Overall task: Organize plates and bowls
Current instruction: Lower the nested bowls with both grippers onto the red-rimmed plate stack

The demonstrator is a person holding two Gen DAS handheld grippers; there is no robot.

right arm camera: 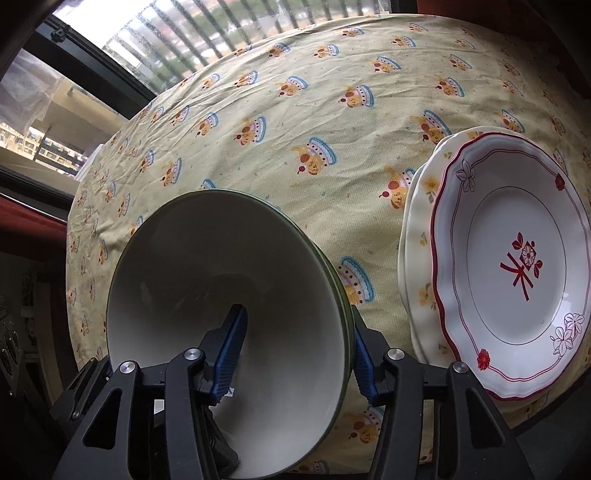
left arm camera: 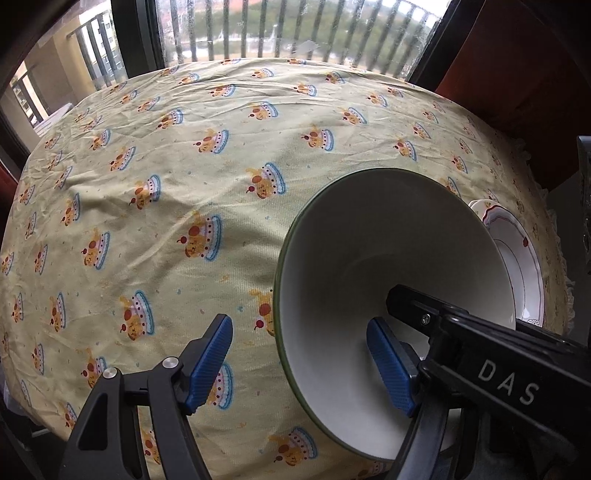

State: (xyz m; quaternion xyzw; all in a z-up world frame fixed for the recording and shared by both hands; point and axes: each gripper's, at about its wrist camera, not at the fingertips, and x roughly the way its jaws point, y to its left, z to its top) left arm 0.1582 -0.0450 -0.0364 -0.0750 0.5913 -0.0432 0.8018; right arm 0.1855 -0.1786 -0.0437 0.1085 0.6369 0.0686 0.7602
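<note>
A white bowl with a green rim (left arm camera: 388, 266) sits on the yellow cake-print tablecloth (left arm camera: 184, 184); in the right wrist view it tops a stack of like bowls (right arm camera: 221, 266). My left gripper (left arm camera: 303, 362) is open and straddles the bowl's left rim, one blue pad (left arm camera: 210, 362) outside and one inside. The right gripper's black finger marked DAS (left arm camera: 498, 354) reaches into the bowl. My right gripper (right arm camera: 295, 354) straddles the bowl's right wall, with one pad (right arm camera: 231, 354) inside and one outside. Stacked plates, topped by a red-trimmed one (right arm camera: 517, 266), lie to the right.
The table's near edge runs just below the bowls and plates. A window with railings (left arm camera: 277, 33) stands beyond the far edge. A red-brown chair back (left arm camera: 517, 74) is at the far right. The cloth to the left and behind the bowls is bare.
</note>
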